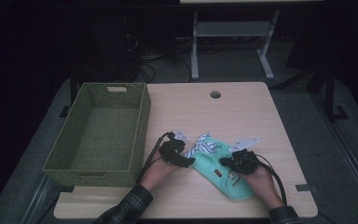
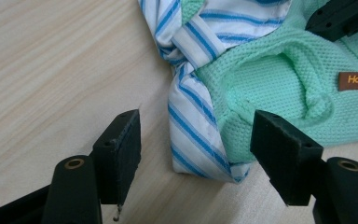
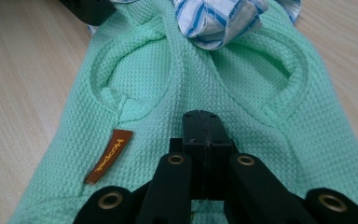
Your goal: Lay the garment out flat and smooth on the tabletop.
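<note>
A mint-green mesh pet vest [image 1: 221,170] with a blue-striped collar [image 2: 196,135] lies near the table's [image 1: 242,107] front edge. The left gripper [image 2: 196,149], jaws apart, straddles the collar; the right gripper [image 3: 204,140], jaws together, rests on the vest. Closing may pinch only the collar, dragging the garment. The wicker basket [image 1: 142,116] waits at the left edge.

mint waffle-knit cloth garment [image 3: 177,88] with striped woven collar [image 2: 191,121], on a matt wood-grain table [image 1: 242,112]; woven basket [image 1: 100,135].
</note>
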`<state>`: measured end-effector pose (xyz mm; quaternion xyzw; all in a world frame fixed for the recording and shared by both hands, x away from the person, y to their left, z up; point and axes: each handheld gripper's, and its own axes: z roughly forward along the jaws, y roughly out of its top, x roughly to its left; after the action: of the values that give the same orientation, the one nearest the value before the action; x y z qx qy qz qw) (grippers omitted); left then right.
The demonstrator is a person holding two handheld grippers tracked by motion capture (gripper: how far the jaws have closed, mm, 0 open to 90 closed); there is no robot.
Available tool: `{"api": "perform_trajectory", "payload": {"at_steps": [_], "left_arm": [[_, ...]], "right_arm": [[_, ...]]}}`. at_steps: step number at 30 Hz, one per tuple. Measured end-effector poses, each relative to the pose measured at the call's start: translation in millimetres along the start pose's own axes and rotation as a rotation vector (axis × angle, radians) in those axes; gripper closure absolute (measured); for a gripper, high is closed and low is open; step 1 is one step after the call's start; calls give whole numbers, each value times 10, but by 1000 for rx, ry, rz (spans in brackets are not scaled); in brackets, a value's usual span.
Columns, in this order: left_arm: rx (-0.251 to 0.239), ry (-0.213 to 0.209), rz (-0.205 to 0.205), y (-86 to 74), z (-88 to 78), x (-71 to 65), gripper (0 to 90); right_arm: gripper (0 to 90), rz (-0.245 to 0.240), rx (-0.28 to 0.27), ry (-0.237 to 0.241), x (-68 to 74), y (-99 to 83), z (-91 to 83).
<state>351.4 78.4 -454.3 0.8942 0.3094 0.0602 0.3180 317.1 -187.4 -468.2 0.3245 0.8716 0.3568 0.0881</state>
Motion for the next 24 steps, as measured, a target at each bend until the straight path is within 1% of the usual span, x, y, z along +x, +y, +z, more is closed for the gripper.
{"api": "perform_trajectory", "payload": {"at_steps": [2, 4, 5, 7, 8, 10, 11, 12, 13, 14, 17, 21, 24], "left_arm": [[5, 0, 0, -4, 21, -6, 320], [13, -1, 6, -6, 42, -17, 319], [18, -2, 8, -7, 51, -23, 319], [20, 7, 20, -4, 60, -36, 316], [23, 12, 24, -2, 63, -42, 317], [23, 28, 37, -1, 67, -59, 330], [30, 37, 52, 1, 63, -64, 353], [24, 33, 54, 1, 65, -69, 376], [25, 31, 53, 3, 61, -79, 405], [28, 30, 62, 5, 61, -85, 429], [28, 28, 73, 13, 63, -112, 499], [25, 16, 82, 17, 63, -124, 576], [25, 2, 87, 24, 66, -131, 663]], "right_arm": [[894, -2, -6, -4, 10, -6, 1], [895, -22, -21, -19, 26, -25, 4], [895, -21, -22, -25, 41, -31, 0], [895, -20, -30, -35, 59, -39, 3], [895, -18, -23, -36, 60, -35, 1], [895, -13, -22, -31, 53, -33, 0], [895, -9, -23, -27, 44, -35, 1], [895, 2, -26, -22, 38, -37, 2], [895, 3, -28, -17, 23, -40, 2], [895, 14, -28, -11, 19, -40, 0], [894, 18, -28, -3, 5, -43, 1], [894, 27, -28, -1, 8, -41, 1], [891, 25, -26, 2, 2, -41, 0]]}}
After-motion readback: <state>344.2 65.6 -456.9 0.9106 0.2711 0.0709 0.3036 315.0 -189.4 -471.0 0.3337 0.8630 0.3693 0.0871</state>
